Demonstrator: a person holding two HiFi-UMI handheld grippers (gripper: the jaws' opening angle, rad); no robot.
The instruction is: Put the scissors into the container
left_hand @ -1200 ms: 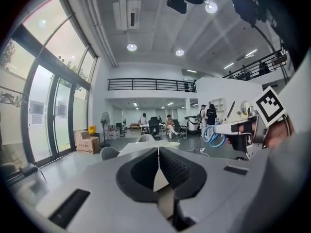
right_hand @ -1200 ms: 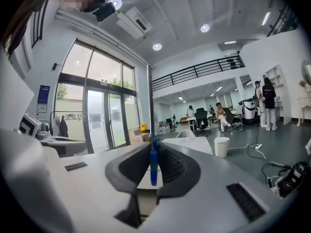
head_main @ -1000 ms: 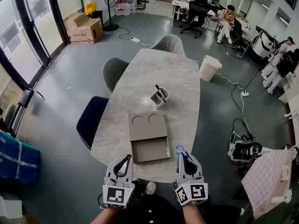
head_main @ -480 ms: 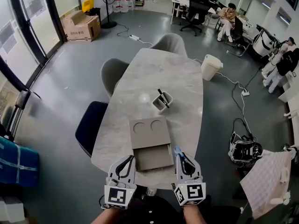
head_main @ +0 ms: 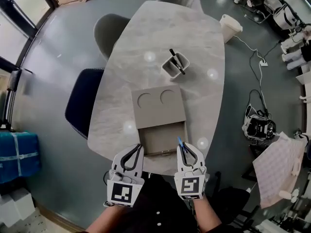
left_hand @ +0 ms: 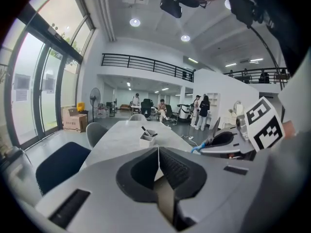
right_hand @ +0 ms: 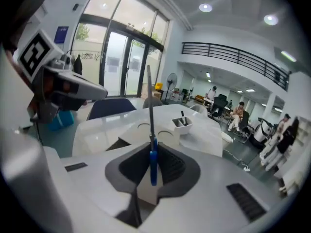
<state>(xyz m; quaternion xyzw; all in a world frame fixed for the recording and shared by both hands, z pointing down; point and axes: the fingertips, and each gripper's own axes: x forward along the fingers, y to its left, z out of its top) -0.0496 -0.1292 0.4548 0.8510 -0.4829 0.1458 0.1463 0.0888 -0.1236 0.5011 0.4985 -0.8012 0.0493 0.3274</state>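
Right gripper (right_hand: pixel 152 165) was clamped on the scissors (right_hand: pixel 150 130): pads pinched the blue handle and the closed blades stuck straight out past the jaws, away from the gripper. In the head view the scissors (head_main: pixel 180 143) showed as a bit of blue at the right gripper (head_main: pixel 188 149), by the near right corner of the beige container (head_main: pixel 158 115), not inside it. Left gripper (left_hand: pixel 158 166) had its jaws together with nothing between them. It was held level with the right one, and in the head view the left gripper (head_main: pixel 132 154) sat at the container's near left corner. The container lay flat on the near end of the table (head_main: pixel 160 33), with two round recesses on the far half and an open compartment on the near half. Past it stood a white pen cup (head_main: pixel 171 67) with a black pen (head_main: pixel 178 62) leaning in it. A dark blue chair (head_main: pixel 82 106) and a grey chair (head_main: pixel 109 30) stood on the table's left side. A white bin (head_main: pixel 230 27) stood on the floor off the far right.
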